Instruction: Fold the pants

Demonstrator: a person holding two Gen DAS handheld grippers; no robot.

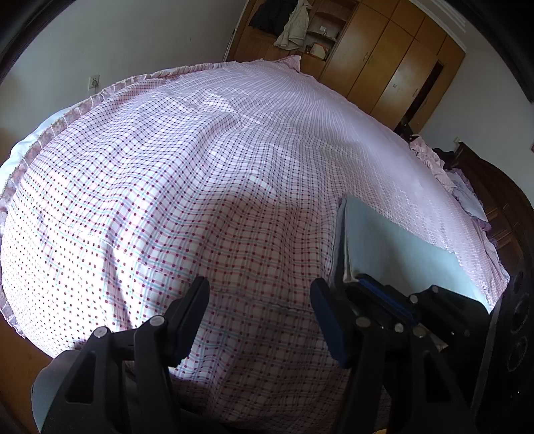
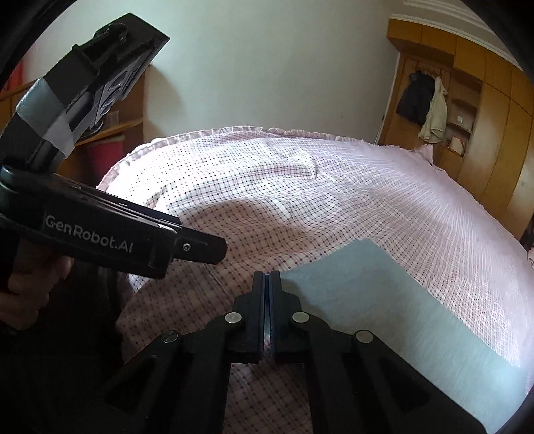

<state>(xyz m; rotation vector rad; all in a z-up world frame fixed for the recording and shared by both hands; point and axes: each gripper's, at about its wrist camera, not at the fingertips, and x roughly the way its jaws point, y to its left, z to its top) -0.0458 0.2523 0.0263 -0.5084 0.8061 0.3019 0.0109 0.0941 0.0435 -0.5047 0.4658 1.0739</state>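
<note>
The pale blue-grey pants lie folded into a flat rectangle on the bed, at the lower right of the left wrist view; they also show in the right wrist view. My left gripper is open and empty above the bedspread, left of the pants. My right gripper has its fingers pressed together at the near left edge of the pants; whether cloth is between them I cannot tell. It shows beside the pants in the left wrist view. The left gripper's body is at the left of the right wrist view.
A pink checked bedspread covers the bed. Wooden wardrobes with hanging clothes stand beyond the far end. A dark wooden headboard and crumpled pink bedding are at the right. A wooden shelf is at the left.
</note>
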